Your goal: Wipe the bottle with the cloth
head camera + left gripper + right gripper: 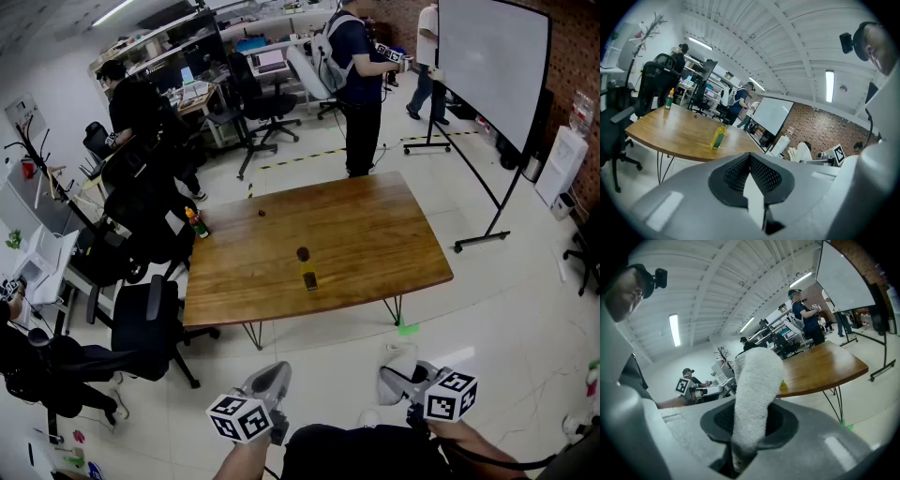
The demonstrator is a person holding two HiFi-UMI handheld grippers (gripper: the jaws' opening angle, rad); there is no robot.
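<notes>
Head view: you held the left gripper (272, 377) and right gripper (397, 373) low over the floor, short of the near edge of the table (375, 234). The bottle (307, 274) stood upright on the table, well ahead of both sets of fingers and about midway between their lines, touched by neither. The white cloth (401, 359) stuck up out of the right fingers.

Left gripper view: your left gripper (751, 160) had its jaws closed together with nothing between them. The bottle (718, 137) stood beyond the fingertips and off to their left, on the table (670, 129) near its rim, well apart from the fingers. The cloth (802, 152) showed far off to the right.

Right gripper view: your right gripper (751, 414) had its jaws clamped on the cloth (755, 390), which rose upright from between the fingers as a thick roll. A yellow sliver of the bottle (783, 385) showed just past the cloth's right edge, on the table (820, 364) well beyond the fingertips.
</notes>
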